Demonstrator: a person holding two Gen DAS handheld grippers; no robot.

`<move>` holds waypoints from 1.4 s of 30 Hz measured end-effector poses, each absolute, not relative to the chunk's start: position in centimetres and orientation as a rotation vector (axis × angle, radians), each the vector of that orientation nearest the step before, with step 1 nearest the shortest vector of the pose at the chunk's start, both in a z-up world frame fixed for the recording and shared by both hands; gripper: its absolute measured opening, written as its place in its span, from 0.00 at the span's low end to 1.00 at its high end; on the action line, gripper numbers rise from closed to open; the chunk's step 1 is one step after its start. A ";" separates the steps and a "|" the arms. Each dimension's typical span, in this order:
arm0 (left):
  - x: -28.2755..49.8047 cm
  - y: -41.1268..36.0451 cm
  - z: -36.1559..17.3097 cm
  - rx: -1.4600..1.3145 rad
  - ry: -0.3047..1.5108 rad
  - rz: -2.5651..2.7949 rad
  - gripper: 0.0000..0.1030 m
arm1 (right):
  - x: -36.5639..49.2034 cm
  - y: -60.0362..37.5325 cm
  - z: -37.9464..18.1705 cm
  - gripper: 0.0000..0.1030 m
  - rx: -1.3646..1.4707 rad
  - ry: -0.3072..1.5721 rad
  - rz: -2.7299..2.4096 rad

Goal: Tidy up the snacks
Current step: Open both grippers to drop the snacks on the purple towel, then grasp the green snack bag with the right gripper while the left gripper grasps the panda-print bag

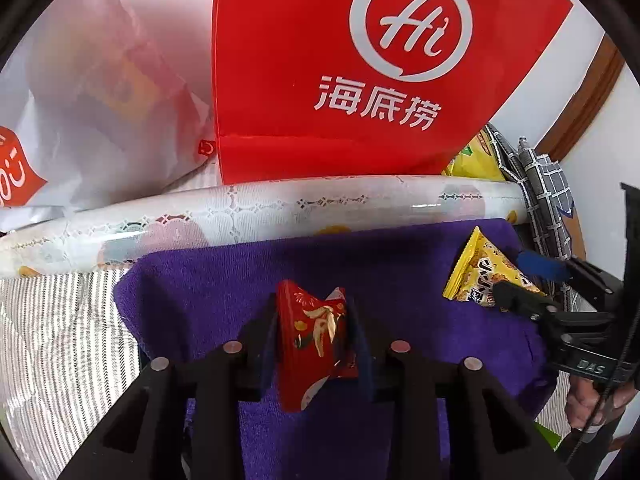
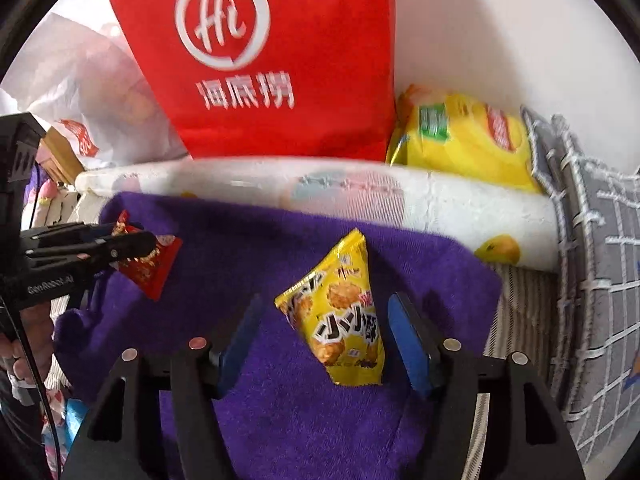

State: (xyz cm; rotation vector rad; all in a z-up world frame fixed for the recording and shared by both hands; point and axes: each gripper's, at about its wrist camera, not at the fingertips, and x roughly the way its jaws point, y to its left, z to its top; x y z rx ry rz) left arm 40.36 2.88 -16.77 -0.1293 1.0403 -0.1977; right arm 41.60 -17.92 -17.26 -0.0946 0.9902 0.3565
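Observation:
My left gripper point(image 1: 314, 320) is shut on a small red snack packet point(image 1: 316, 340) and holds it above the purple towel point(image 1: 224, 280). It also shows in the right wrist view point(image 2: 132, 246), with the red packet point(image 2: 154, 270) in its jaws. My right gripper point(image 2: 324, 316) is open around a small yellow snack packet point(image 2: 340, 316) that lies on the purple towel point(image 2: 248, 232); the blue pads point(image 2: 404, 332) stand apart from it. In the left wrist view the right gripper point(image 1: 516, 280) sits at the yellow packet point(image 1: 480, 268).
A red paper bag point(image 1: 320, 68) with a white logo stands behind a rolled patterned cloth point(image 1: 280, 208). A white plastic bag point(image 1: 88, 112) lies at the back left. A large yellow chip bag point(image 2: 468, 140) and a grey checked cushion point(image 2: 600, 260) are at the right.

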 end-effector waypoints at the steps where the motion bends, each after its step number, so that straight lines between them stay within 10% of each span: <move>1: 40.3 2.9 -16.5 -0.126 1.036 -0.197 0.39 | 41.3 -17.8 -16.6 0.71 -0.093 0.975 0.352; 3: 40.1 2.8 -16.0 -0.111 1.028 -0.194 0.58 | 40.9 -17.6 -15.5 0.78 -0.084 0.944 0.335; 15: 36.5 2.2 -9.7 -0.015 0.889 -0.139 0.81 | 36.7 -18.4 -8.5 0.89 -0.071 0.718 0.153; 35: 21.8 5.3 -7.0 -0.095 0.800 -0.078 0.82 | 22.5 -22.3 -10.9 0.84 0.007 0.786 0.155; 42: 17.1 7.6 -8.7 -0.135 0.785 -0.032 0.82 | 18.8 -23.0 -14.8 0.57 0.002 0.822 0.200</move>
